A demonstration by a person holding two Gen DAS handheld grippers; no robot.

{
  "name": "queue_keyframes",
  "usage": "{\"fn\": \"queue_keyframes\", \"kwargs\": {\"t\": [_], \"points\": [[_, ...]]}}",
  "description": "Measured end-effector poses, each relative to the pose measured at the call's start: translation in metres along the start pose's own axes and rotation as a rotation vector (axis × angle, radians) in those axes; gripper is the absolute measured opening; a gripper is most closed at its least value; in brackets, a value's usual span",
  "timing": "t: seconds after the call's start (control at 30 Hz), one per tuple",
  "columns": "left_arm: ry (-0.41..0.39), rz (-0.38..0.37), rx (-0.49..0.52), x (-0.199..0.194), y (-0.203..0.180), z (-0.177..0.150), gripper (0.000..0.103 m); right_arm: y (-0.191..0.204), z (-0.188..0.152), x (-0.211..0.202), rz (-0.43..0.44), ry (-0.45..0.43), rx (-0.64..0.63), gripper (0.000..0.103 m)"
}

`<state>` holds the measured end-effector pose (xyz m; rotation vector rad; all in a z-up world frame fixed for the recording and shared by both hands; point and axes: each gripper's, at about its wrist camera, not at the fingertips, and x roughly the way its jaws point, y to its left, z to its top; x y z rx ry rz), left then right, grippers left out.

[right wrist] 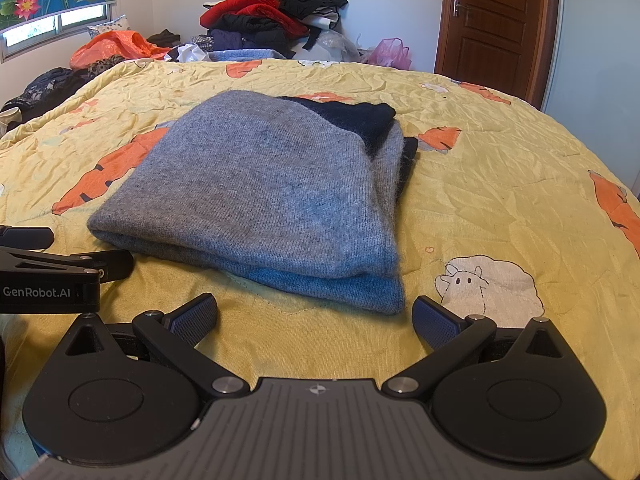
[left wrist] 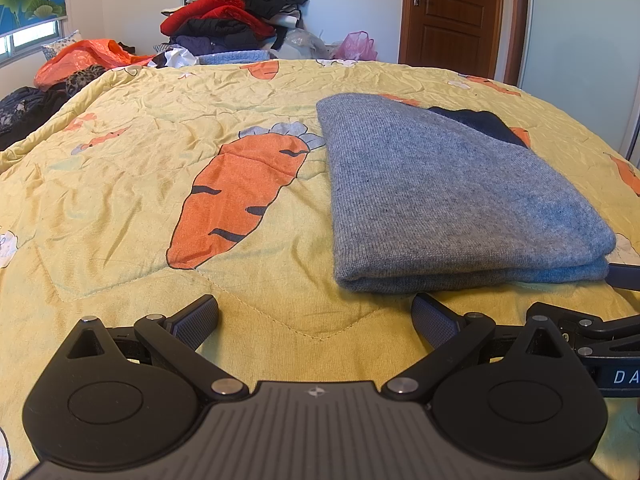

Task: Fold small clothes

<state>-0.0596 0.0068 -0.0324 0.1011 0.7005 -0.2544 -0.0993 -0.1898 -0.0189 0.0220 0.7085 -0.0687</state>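
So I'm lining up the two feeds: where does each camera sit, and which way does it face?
Left wrist: on the left gripper, low over the quilt, facing the door wall; own open fingers show, the grey folded garment ahead-right, the right gripper at the right edge.
Right wrist: on the right gripper, same heading; open fingers, garment ahead-left, left gripper at the left edge.
Shared: garment, quilt, clothes pile, door.

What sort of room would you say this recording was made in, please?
Most likely a bedroom in a home: a bed under a yellow carrot-print quilt, a heap of clothes against the wall, and a wooden door.
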Motion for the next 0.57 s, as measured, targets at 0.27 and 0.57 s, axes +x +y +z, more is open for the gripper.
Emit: {"fn": "queue_keyframes", "kwargs": {"t": [0.27, 0.57], "points": [[-0.007, -0.002, -0.005, -0.0011, 0.0001, -0.0009, 0.103, 0.0000, -0.0001, -0.0001, 0.000, 0.000, 0.000, 0.103], [-0.016, -0.029, -0.004, -0.0033, 0.0015, -0.0015, 0.103, 0.0000, -0.0001, 0.0000, 0.000, 0.000, 0.000, 0.103]]}}
